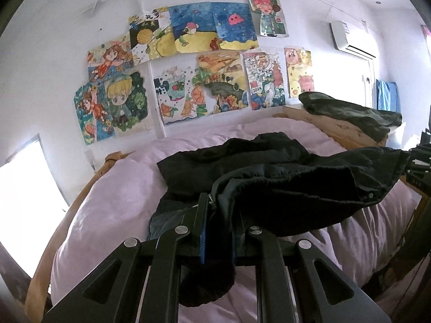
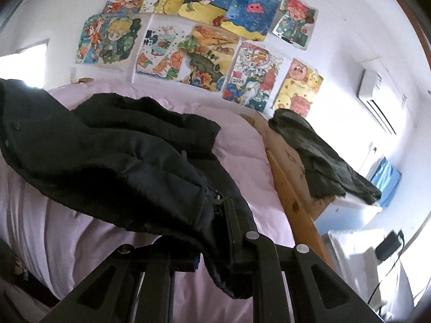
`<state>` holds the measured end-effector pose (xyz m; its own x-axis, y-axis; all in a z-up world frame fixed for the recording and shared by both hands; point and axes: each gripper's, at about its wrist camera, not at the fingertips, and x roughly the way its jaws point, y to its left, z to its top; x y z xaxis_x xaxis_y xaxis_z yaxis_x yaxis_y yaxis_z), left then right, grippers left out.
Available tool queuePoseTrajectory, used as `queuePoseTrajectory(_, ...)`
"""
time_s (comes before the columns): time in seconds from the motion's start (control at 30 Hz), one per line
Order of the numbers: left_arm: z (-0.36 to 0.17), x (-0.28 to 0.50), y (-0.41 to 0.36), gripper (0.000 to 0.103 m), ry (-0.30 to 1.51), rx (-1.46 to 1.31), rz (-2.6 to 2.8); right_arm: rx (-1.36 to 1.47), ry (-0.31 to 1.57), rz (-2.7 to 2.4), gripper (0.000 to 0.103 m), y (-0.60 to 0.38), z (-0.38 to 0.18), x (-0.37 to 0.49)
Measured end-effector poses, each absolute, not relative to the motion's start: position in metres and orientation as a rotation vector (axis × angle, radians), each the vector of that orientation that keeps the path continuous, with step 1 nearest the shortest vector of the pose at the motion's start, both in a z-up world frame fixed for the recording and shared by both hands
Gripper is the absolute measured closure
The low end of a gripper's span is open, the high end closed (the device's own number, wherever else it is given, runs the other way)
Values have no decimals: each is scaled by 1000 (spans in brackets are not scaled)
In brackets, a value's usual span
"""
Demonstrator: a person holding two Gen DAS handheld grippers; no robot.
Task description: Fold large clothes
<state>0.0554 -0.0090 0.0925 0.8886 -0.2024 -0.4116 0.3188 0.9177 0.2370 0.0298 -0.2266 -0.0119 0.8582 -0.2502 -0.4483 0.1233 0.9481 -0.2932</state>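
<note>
A bedroom with white walls: a cluster of children's paintings [image 1: 188, 62] is taped above a bed [image 1: 113, 188] covered in a pale lilac duvet, with a wooden frame [image 2: 293, 188] running along its far side. On one painting [image 1: 262, 80] the number "2024" can be read in a small white box; another sheet at the top [image 1: 149, 17] carries a few dark handwritten characters too small to make out. A white air conditioner [image 1: 353, 37] hangs high on the right wall with a label whose print is illegible, and a blue cloth [image 1: 386, 95] hangs beyond it. A dark olive garment [image 2: 320, 158] lies draped over the wooden frame. The black padded jacket [image 1: 269, 177] is spread across the middle of the duvet, its near edge lifted off the bed and stretched between the two tools. The left gripper [image 1: 218, 215] has its fingers closed together on the jacket's hem beside a metal zipper pull [image 1: 211, 200], with cloth hanging down between them. The right gripper [image 2: 215, 223] is likewise clamped on the jacket's edge near the zipper end [image 2: 216, 200], fabric folding over its fingers and drooping below. In the left view the right tool shows at the far right margin, with the jacket's taut corner and a snap button [image 1: 370, 195] near it.
</note>
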Motion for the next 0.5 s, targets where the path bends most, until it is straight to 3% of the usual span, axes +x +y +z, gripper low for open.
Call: queuePoseTrajectory(0.5, 146, 140, -19, 93, 414, 371, -242, -427, 512, -27, 89, -252, 63, 112)
